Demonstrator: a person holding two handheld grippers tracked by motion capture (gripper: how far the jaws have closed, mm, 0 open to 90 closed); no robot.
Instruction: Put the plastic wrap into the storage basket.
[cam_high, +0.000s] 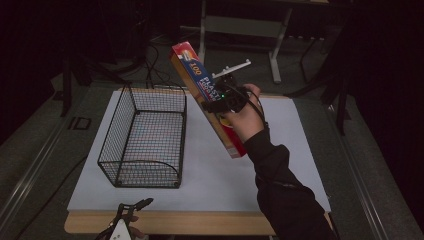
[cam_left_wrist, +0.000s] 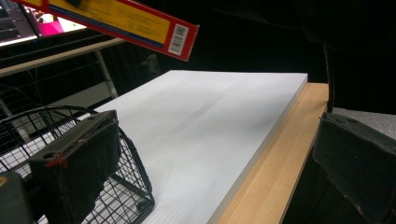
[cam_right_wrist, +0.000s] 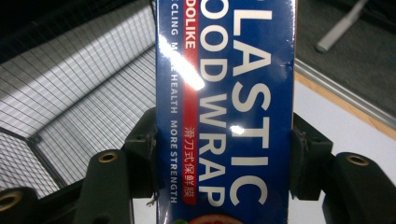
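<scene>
Right gripper (cam_high: 220, 100) fingers pinch the wrap box (cam_high: 207, 97) mid-length, left gripper (cam_high: 131, 211) fingers spread idle; level box over basket (cam_high: 142, 137) before lowering.

Your right hand (cam_high: 246, 119) is covering the middle of the plastic wrap box (cam_high: 207, 98) in the high view, and the small print on its face is staying too small to read there. In the right gripper view the box (cam_right_wrist: 225, 112) is running off the top and bottom edges, hiding most of the wire basket (cam_right_wrist: 79, 88) behind it. Your left gripper (cam_high: 131, 214) is getting cut off by the bottom edge of the high view
</scene>
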